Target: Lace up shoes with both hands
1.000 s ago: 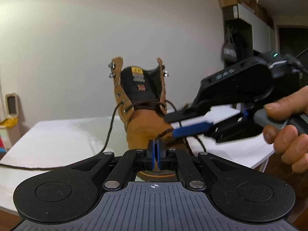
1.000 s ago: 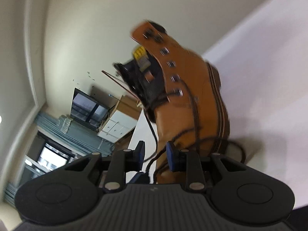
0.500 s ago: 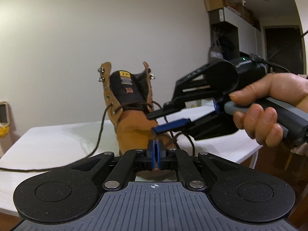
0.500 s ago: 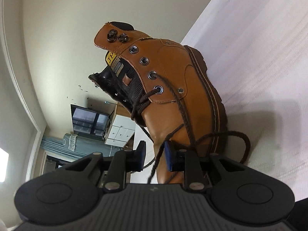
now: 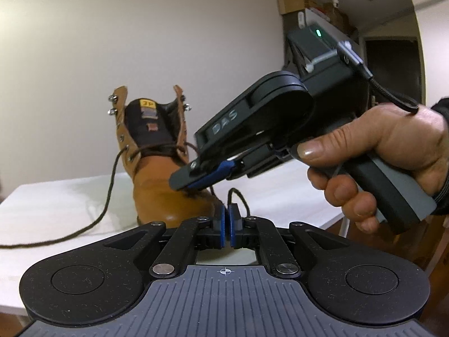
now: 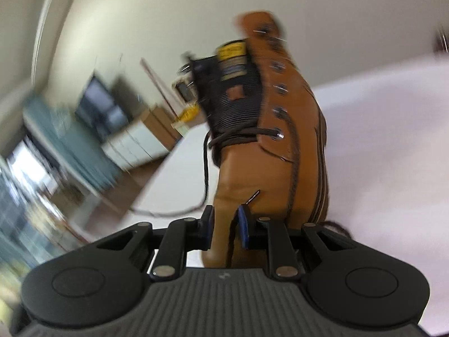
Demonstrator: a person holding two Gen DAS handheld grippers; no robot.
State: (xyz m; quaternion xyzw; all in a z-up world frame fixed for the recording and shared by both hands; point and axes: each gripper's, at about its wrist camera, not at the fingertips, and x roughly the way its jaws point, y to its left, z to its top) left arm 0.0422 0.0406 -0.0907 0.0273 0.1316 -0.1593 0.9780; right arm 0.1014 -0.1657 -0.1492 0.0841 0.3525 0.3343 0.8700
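Note:
A tan leather boot (image 5: 157,185) stands upright on the white table (image 5: 56,196), its toe towards me. Its dark brown lace (image 5: 110,185) runs from a lower eyelet down and off to the left. My left gripper (image 5: 226,226) is just short of the toe, its blue pads all but touching with nothing between them. A hand (image 5: 378,151) holds my right gripper (image 5: 183,186) over the toe. In the blurred right wrist view, the right gripper (image 6: 226,224) stands open against the boot (image 6: 263,174), with a lace strand (image 6: 231,238) hanging loose between its pads.
The table's right edge (image 5: 322,221) lies close behind the boot. A tall cupboard (image 5: 322,19) with boxes on top and a dark doorway (image 5: 393,67) stand at the back right. A screen (image 6: 103,106) and a white drawer unit (image 6: 140,143) show, blurred.
The right gripper has swung down and left over the boot's toe, and its view has rotated. The left gripper has pulled back a little, and a sliver shows between its pads.

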